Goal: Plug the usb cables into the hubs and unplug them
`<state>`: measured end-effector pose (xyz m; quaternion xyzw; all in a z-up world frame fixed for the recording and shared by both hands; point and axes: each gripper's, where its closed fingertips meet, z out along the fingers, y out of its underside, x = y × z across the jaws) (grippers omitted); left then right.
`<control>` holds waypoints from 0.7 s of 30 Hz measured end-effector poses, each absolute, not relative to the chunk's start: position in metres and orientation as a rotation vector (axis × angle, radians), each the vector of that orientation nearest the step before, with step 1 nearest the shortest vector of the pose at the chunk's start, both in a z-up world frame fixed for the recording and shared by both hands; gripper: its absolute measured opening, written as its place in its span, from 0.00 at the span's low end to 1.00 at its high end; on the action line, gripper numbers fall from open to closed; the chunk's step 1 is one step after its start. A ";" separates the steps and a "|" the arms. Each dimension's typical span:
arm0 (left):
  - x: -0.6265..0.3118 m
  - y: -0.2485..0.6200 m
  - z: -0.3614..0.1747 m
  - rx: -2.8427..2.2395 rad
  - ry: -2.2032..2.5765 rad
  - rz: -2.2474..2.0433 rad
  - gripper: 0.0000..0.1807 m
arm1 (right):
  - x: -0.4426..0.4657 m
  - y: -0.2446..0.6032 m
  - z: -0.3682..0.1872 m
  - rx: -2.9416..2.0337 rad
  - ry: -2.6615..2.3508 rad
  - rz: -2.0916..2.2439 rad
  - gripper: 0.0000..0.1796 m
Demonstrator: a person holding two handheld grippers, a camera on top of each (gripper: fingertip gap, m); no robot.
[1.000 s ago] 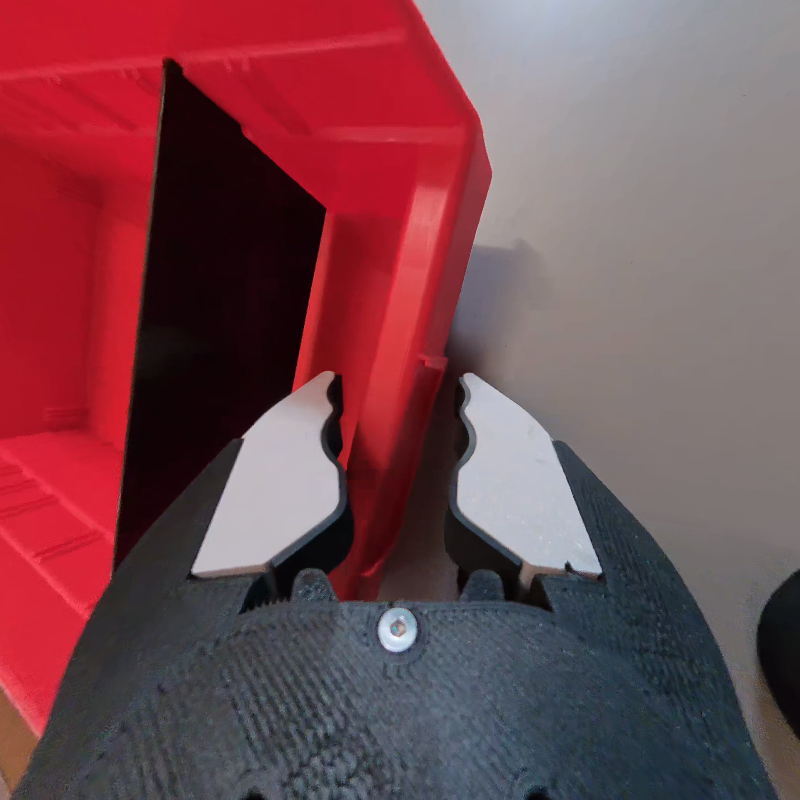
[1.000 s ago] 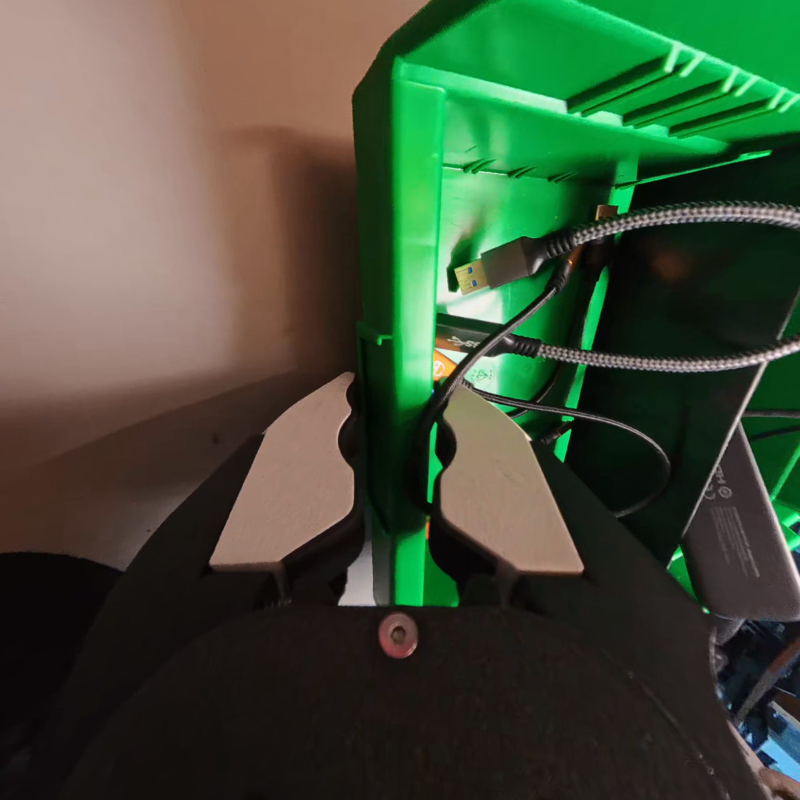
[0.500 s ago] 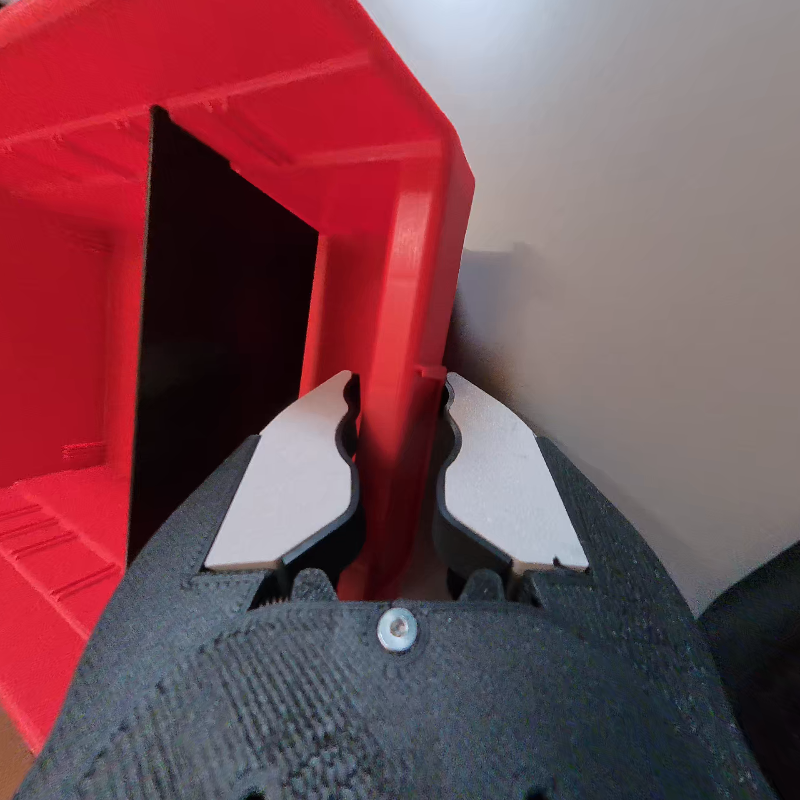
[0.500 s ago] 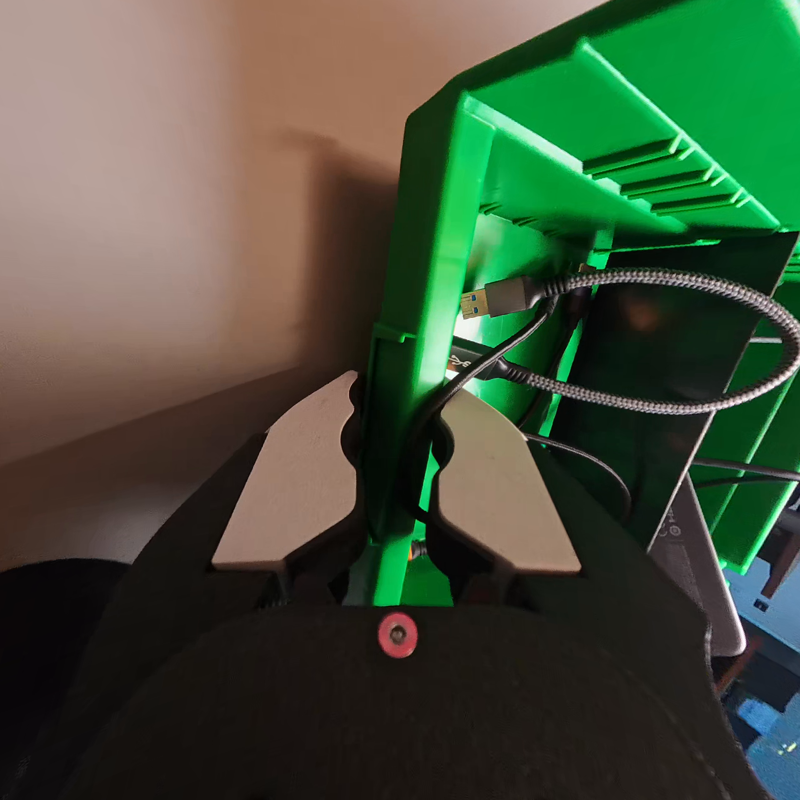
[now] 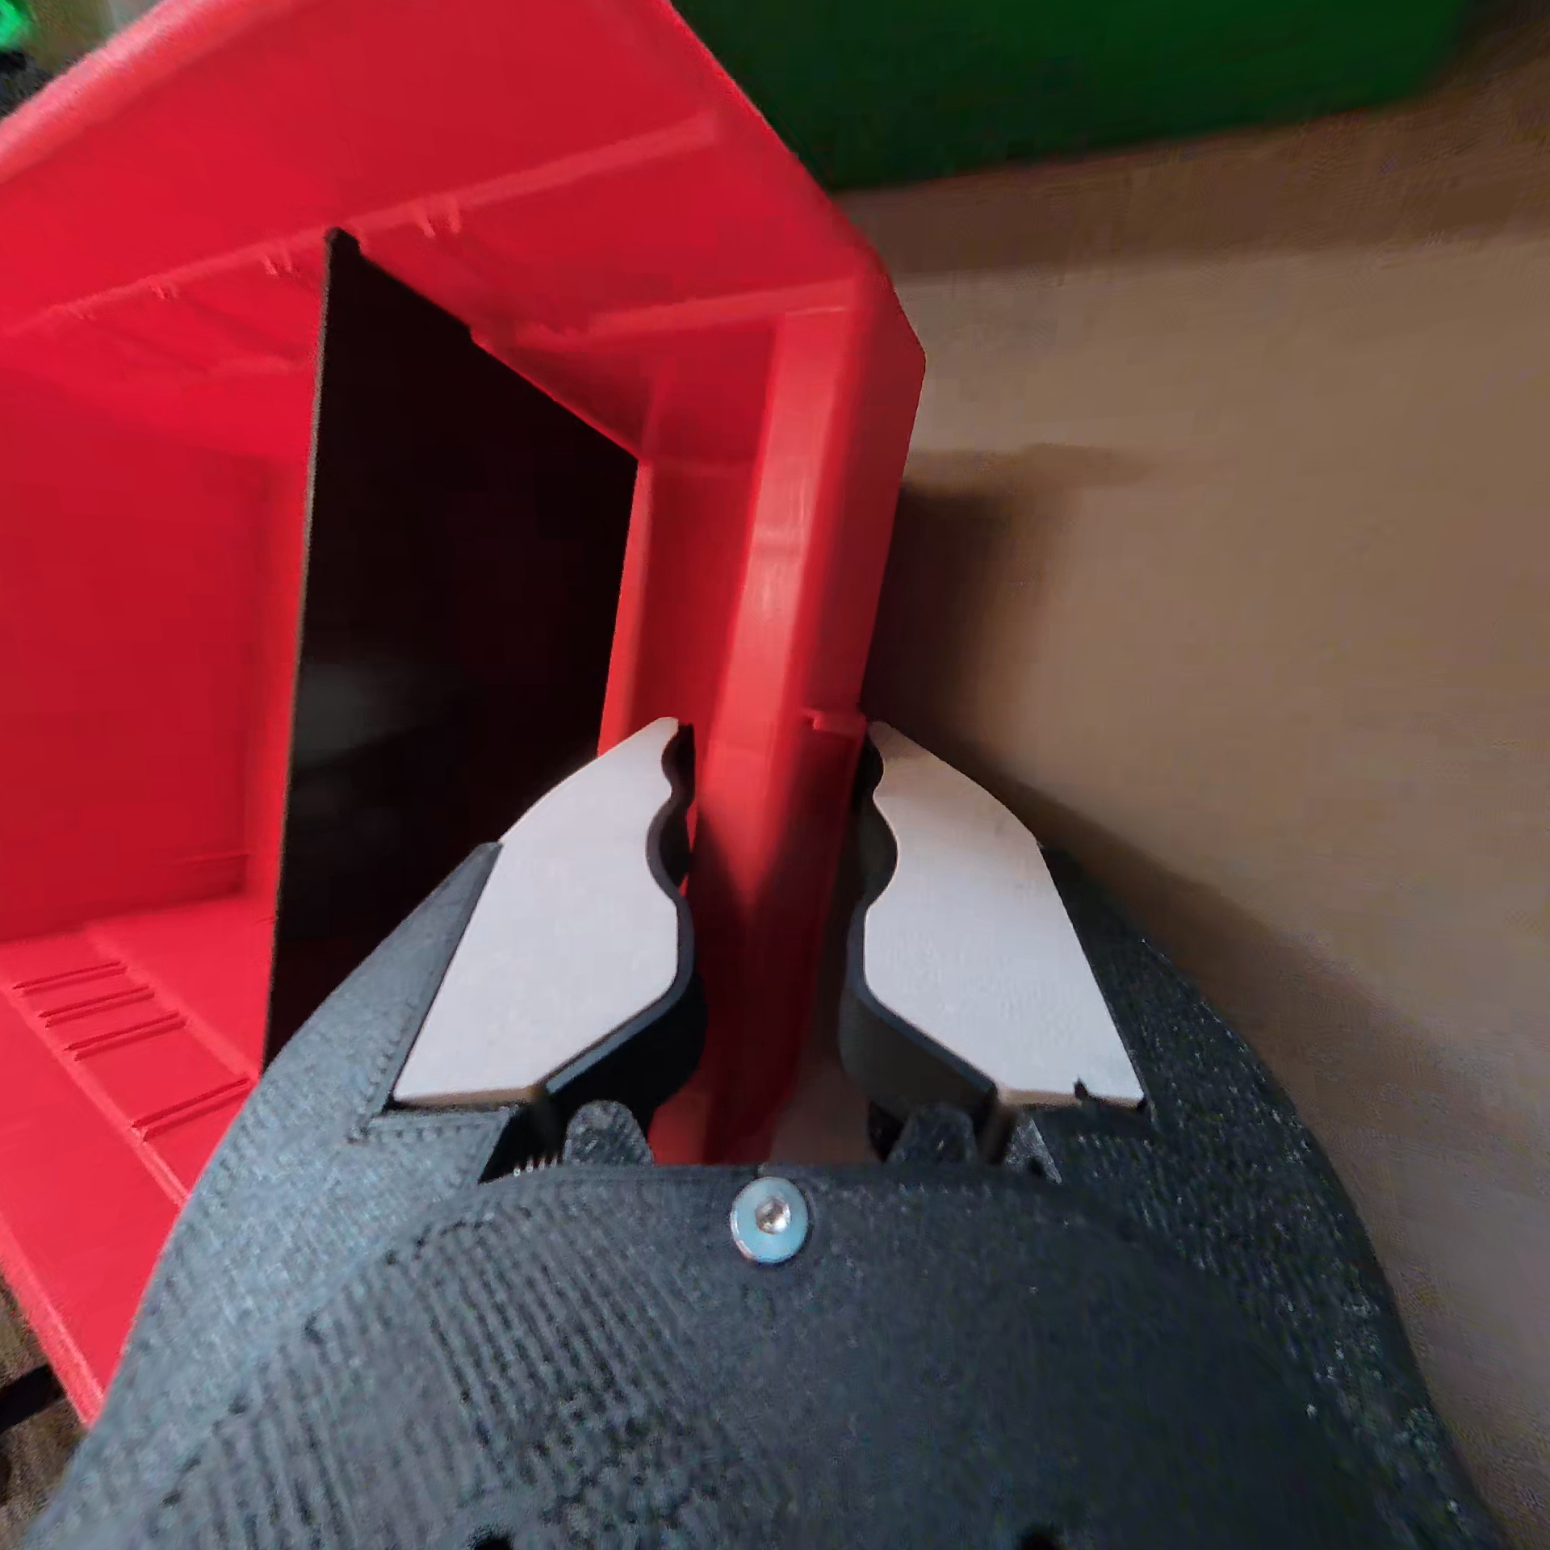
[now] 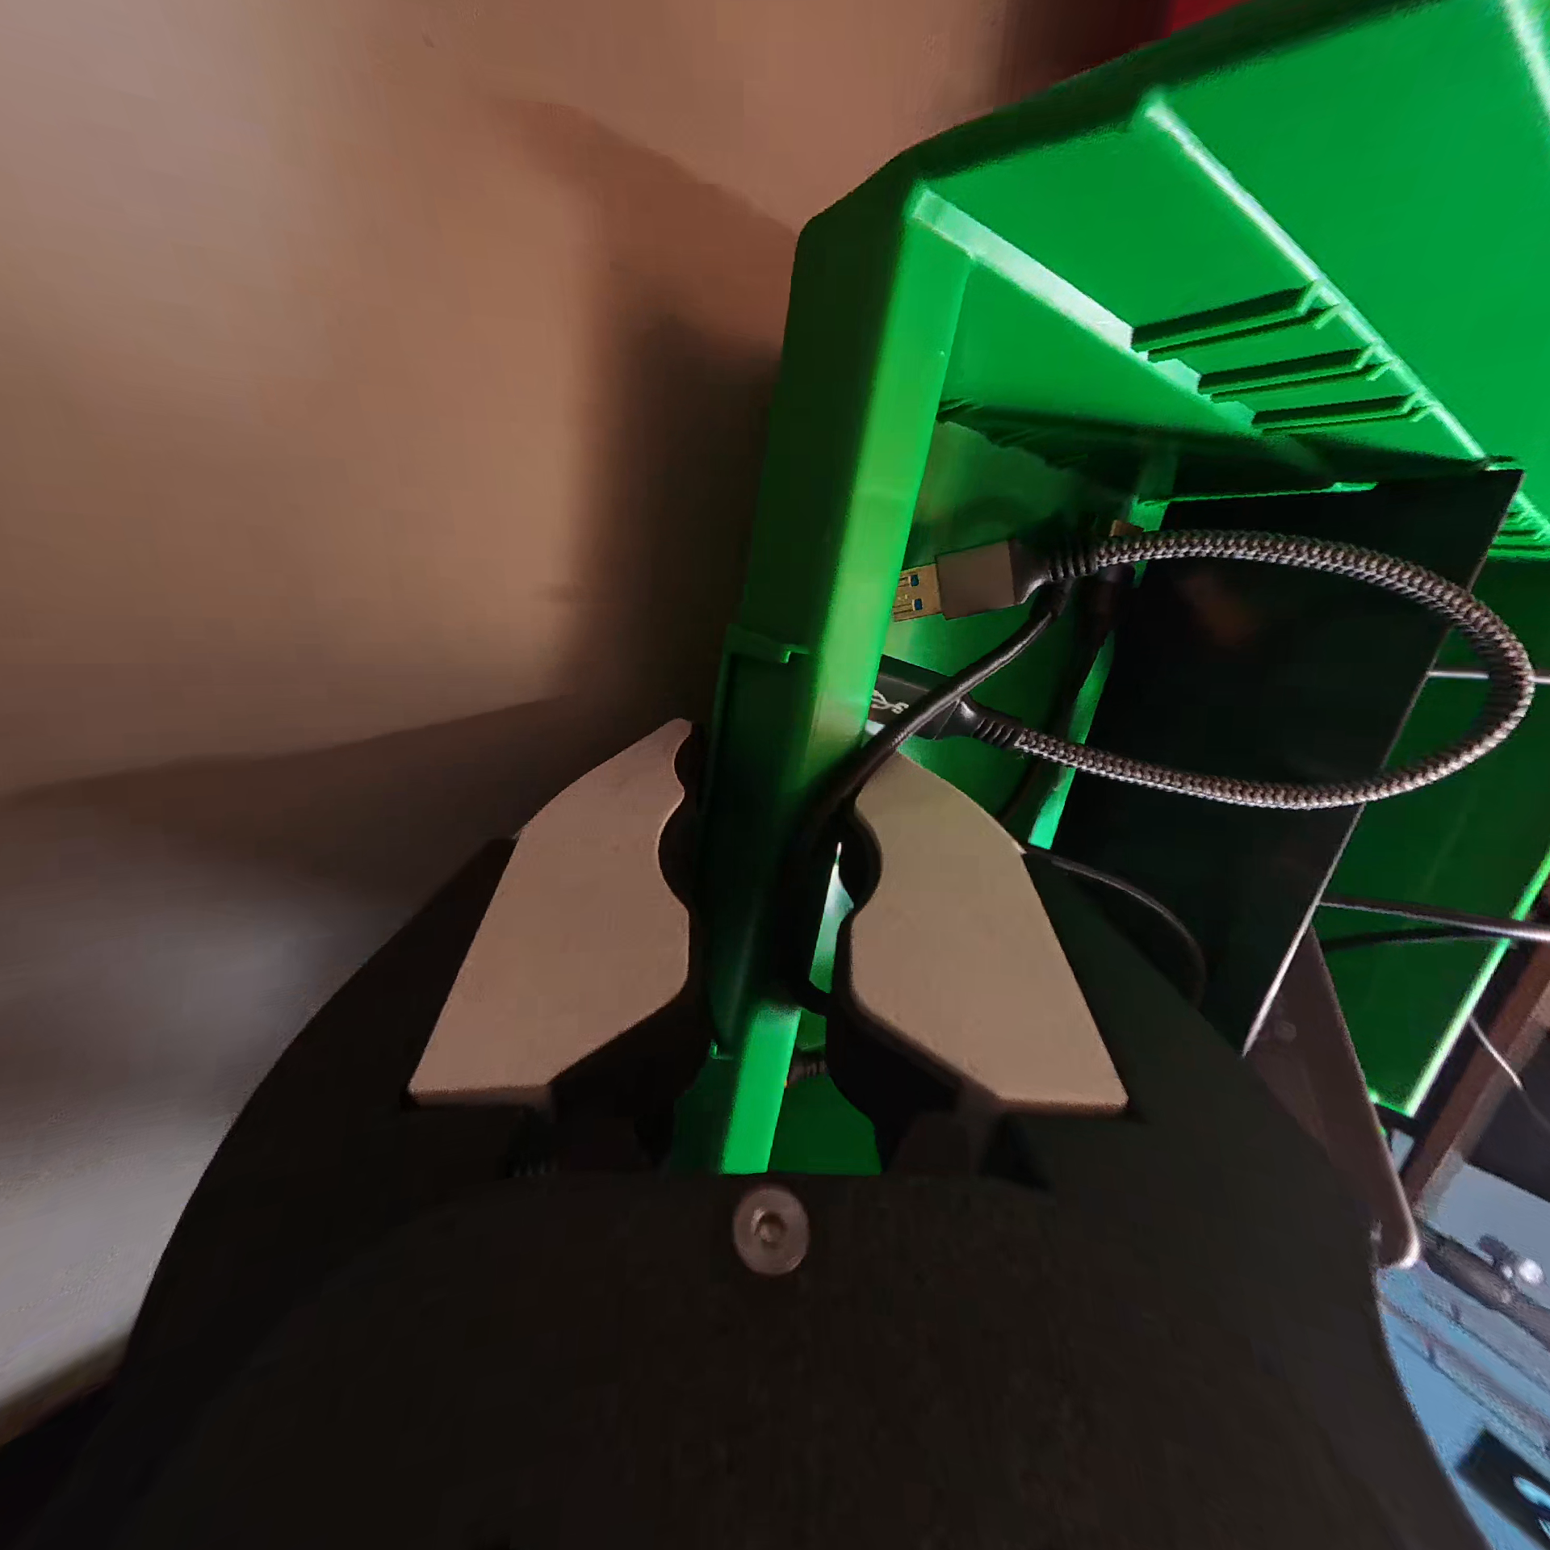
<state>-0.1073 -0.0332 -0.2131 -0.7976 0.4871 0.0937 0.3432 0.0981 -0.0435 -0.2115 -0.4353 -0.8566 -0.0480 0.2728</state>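
My left gripper [image 5: 776, 742] is shut on the right side wall of a red plastic bin [image 5: 805, 537], which is tipped up off the surface. A black divider panel [image 5: 453, 604] stands inside it; the bin looks empty. My right gripper [image 6: 772, 746] is shut on the left side wall of a green plastic bin [image 6: 839, 503], also tilted. Inside it hang a braided USB cable [image 6: 1342, 570] with a grey plug [image 6: 973, 579], thin black cables [image 6: 923, 721], and a black divider [image 6: 1258, 713]. A grey flat hub [image 6: 1334, 1090] slides at its lower right.
A pale wall or tabletop [image 5: 1216, 587] lies behind the red bin. A green shape [image 5: 1090, 75] shows at the top of the left wrist view. A beige surface [image 6: 335, 377] fills the left of the right wrist view. Dark clutter [image 6: 1493, 1275] lies at lower right.
My left gripper has closed on the red bin's wall and lifted it. The green bin has tilted further in my right gripper, and its cables and hub have swung toward the lower right.
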 end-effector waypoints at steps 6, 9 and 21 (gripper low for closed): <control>-0.082 -0.017 -0.199 -1.977 1.184 0.136 0.23 | 0.094 -0.086 -0.203 -1.152 -2.240 -0.011 0.19; -0.067 -0.026 -0.174 -1.929 1.047 -0.025 0.25 | 0.090 -0.114 -0.168 -1.256 -2.060 0.330 0.24; 0.004 -0.106 -0.129 -1.892 0.375 -0.591 0.30 | 0.213 -0.023 -0.116 -1.807 -0.657 0.756 0.33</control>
